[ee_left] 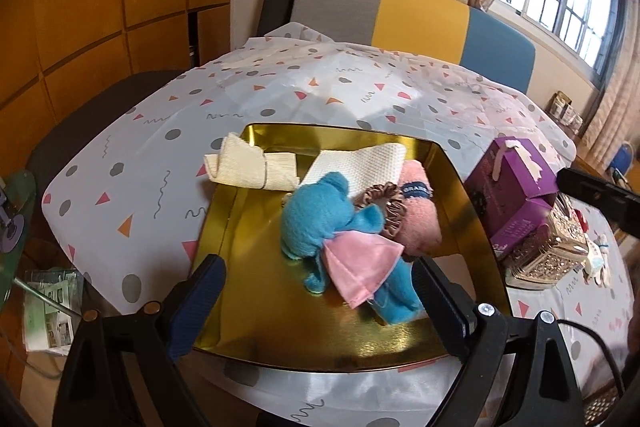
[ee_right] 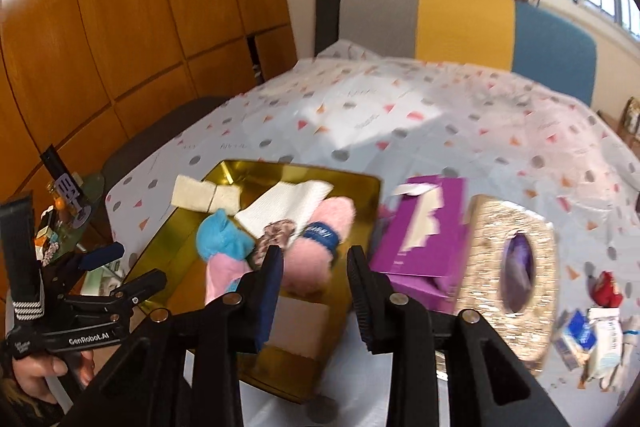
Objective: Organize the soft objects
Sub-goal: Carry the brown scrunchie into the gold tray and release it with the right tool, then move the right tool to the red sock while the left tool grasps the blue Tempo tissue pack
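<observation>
Fuzzy blue plush toy (ee_left: 316, 223) lies in glossy gold tray (ee_left: 256, 311).

Gold tray (ee_left: 240, 291): shiny, shallow, square-ish, fills the lower centre of the left wrist view.
Blue plush toy (ee_left: 316, 215): lies on its side mid-tray, fuzzy, with a pink satin piece (ee_left: 360, 267) over its lower body.
Pink fluffy roll (ee_left: 420, 219): right of the toy, wrapped by a dark blue band with lettering.
Brown scrunchie (ee_left: 386, 199): ruffled, wedged between toy and roll.
White waffle cloth (ee_left: 360, 163): flat, behind the toy.
Cream cloth (ee_left: 252, 167): folded, draped over the tray's upper-left rim.
</observation>
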{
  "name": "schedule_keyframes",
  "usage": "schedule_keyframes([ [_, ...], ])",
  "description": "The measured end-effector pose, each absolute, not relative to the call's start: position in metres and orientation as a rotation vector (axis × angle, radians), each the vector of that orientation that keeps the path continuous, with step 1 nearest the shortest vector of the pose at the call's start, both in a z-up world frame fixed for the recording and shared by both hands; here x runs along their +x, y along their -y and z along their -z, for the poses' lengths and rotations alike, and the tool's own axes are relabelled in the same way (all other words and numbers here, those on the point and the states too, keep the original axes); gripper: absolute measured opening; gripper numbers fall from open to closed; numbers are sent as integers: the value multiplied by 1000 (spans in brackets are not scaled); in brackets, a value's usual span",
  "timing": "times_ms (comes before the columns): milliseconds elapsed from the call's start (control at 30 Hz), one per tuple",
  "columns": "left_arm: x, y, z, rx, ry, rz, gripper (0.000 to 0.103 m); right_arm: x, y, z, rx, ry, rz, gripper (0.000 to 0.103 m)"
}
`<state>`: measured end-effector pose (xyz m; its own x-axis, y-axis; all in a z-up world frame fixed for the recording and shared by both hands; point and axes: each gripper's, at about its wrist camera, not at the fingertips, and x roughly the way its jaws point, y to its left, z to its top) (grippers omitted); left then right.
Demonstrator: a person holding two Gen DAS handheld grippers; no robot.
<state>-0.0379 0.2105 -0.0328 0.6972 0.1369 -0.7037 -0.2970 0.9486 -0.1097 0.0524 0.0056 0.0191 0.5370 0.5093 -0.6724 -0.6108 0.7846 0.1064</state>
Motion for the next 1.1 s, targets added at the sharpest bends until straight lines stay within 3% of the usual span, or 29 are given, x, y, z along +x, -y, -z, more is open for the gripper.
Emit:
schedule_keyframes([
  [667,-30,-147,12,-75,-730,-87,100,88,184,-12,58,-719,-220,33],
  [967,-19,-105,-12,-29,-686,67,100,104,332,15,310,-690,245,33],
  [1100,-5,-77,-25,-7,-685,139,96,95,379,33,443,-681,377,33],
])
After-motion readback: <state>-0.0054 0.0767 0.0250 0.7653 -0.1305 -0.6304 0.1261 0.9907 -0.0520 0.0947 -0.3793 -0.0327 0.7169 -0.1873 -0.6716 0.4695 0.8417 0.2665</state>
